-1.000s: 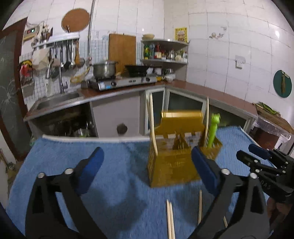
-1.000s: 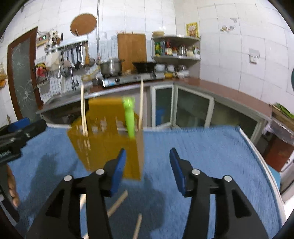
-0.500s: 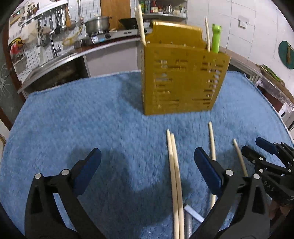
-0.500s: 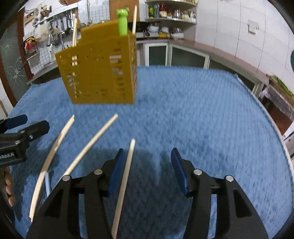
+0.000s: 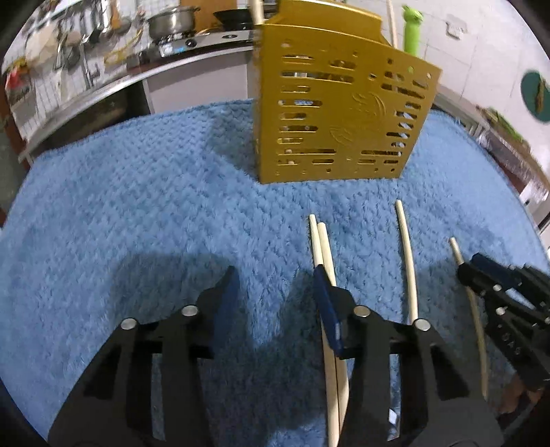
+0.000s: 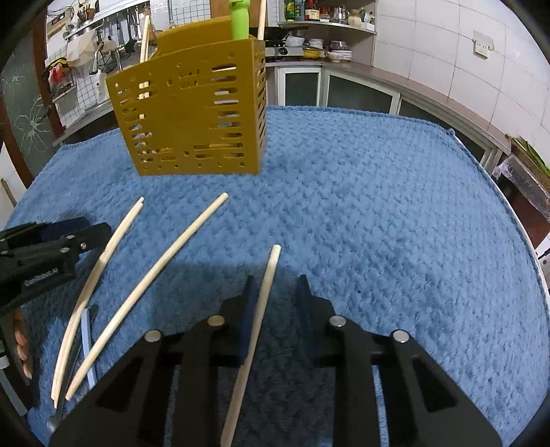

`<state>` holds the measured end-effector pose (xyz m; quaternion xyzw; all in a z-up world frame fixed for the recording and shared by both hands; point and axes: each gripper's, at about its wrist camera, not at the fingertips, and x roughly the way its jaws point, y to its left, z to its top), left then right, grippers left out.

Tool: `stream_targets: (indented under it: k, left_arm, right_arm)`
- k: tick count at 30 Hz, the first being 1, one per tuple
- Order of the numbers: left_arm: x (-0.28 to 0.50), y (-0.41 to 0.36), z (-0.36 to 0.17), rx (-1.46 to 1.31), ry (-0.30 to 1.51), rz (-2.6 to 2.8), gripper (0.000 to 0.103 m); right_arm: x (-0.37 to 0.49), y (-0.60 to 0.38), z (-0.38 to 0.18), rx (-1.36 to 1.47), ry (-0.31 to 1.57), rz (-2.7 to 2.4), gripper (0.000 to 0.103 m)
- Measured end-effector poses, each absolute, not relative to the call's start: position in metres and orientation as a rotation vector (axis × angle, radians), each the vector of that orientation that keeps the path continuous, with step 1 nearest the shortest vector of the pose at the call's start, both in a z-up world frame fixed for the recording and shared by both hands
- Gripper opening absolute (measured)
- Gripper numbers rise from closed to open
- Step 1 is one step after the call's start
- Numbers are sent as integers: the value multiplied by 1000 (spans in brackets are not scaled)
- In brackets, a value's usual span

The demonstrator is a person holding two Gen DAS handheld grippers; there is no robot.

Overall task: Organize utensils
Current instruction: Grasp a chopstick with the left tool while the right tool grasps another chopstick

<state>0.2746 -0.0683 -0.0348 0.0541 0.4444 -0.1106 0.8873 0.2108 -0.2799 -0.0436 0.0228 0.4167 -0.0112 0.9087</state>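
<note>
A yellow slotted utensil holder [image 5: 338, 113] stands on the blue towel [image 5: 137, 213], with chopsticks and a green-handled utensil [image 5: 412, 29] in it; it also shows in the right wrist view [image 6: 196, 113]. Several wooden chopsticks lie in front of it. My left gripper [image 5: 275, 285] is open, low over the towel, its right finger beside a pair of chopsticks [image 5: 325, 275]. My right gripper [image 6: 275, 292] is open, with one chopstick [image 6: 261, 309] lying between its jaws, close to the left finger. Another chopstick [image 6: 154, 275] lies to its left.
A white-handled metal utensil [image 6: 87, 344] lies on the towel at the left of the right wrist view. A kitchen counter with stove, pots and shelves [image 6: 309, 37] runs behind. The towel's right edge [image 6: 515, 220] drops off near a low side table.
Both grippers have tilted down and come closer to the towel and the chopsticks. Both have narrowed their jaws. The right gripper now straddles one chopstick.
</note>
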Motion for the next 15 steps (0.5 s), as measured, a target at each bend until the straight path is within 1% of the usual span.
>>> stream_targets:
  k: [1, 3, 5, 6, 15]
  left_arm:
    - [275, -70, -35, 125, 927, -232, 38]
    - [277, -72, -35, 132, 929, -233, 37]
    - [278, -73, -35, 134, 938, -244, 31]
    - [277, -73, -36, 132, 942, -253, 30]
    - [270, -76, -28, 129, 920, -301, 30]
  right_arm:
    - [210, -280, -43, 47, 858, -25, 24]
    - [209, -282, -42, 50, 858, -27, 24]
    - [210, -284, -42, 53, 858, -24, 24]
    - [209, -285, -41, 54, 857, -25, 24]
    - [210, -291, -40, 72, 853, -24, 24]
